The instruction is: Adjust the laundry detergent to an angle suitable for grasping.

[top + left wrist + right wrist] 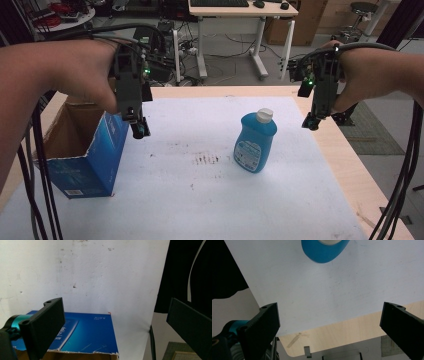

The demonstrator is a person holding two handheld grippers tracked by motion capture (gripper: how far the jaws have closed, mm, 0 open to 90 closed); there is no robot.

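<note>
A blue bottle with a white cap stands upright on the white sheet, right of centre. An open blue cardboard box sits at the left edge of the sheet. My left gripper hangs open above the box's right wall, and its own view looks down on the box's blue side. My right gripper is open in the air over the table's right edge, apart from the bottle. The bottle shows at the top of the right gripper view.
The wooden table extends past the white sheet on the right. Behind the table stand a white desk and cables on the floor. Black cables trail down from both grippers.
</note>
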